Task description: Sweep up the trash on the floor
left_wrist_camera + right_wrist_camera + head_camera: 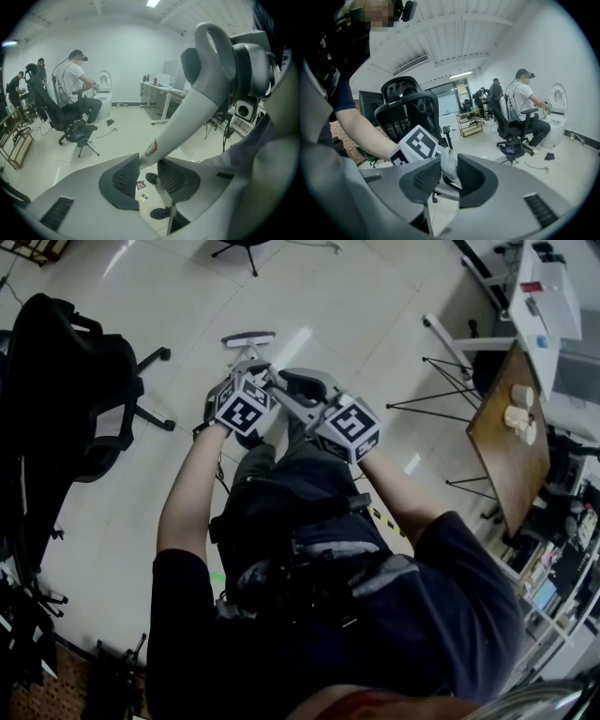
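Both grippers hold one long white handle [187,117] in front of my body. My left gripper [143,173] is shut on its lower stretch, and the handle rises to a looped end [213,42] at upper right. My right gripper [447,176] is shut on the same handle [449,168], close behind the left gripper's marker cube [417,143]. In the head view the left gripper [248,371] and right gripper [292,395] sit side by side, and the tool's flat grey head [248,337] rests on the floor ahead. Small scraps of trash [142,190] lie on the floor by my shoes [160,213].
A black office chair [66,399] stands close on the left. A wooden table [511,446] with cups and a thin-legged stand [431,399] are at the right. Yellow-black tape [384,519] marks the floor. A seated person [75,89] and desks [159,91] are farther off.
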Demonstrator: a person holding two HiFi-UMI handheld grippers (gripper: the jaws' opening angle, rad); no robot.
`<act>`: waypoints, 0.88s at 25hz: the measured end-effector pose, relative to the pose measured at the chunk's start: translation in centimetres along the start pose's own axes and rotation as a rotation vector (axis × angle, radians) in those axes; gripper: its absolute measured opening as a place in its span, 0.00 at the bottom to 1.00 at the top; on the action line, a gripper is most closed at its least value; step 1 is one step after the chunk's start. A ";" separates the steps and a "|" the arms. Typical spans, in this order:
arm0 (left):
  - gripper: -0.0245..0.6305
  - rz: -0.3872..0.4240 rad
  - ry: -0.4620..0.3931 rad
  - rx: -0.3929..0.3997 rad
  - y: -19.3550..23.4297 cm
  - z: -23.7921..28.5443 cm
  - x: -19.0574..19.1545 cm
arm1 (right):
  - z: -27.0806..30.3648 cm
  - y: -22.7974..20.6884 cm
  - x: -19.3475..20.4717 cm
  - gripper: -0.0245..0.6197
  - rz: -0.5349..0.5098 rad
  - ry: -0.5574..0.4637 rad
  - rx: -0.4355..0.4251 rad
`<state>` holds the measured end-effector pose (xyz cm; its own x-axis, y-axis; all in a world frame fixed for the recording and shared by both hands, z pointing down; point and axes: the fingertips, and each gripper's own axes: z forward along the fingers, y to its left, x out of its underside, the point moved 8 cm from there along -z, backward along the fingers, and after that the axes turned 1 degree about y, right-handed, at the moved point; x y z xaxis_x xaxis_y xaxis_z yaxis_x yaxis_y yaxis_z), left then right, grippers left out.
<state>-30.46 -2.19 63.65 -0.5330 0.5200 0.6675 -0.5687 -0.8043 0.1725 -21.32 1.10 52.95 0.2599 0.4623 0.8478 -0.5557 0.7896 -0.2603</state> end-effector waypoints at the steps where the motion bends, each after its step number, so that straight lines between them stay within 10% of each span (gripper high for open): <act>1: 0.22 -0.002 -0.002 0.005 -0.2 -0.1 0.2 | -0.1 0.3 0.2 0.22 -0.001 0.004 0.003; 22: 0.22 0.058 0.071 -0.009 -7.0 -1.1 1.6 | -4.8 3.8 3.1 0.23 -0.014 0.033 -0.099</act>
<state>-28.00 4.54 62.70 -0.6077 0.4921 0.6233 -0.5409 -0.8312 0.1288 -18.87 7.51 52.42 0.2934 0.4629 0.8365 -0.4712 0.8313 -0.2948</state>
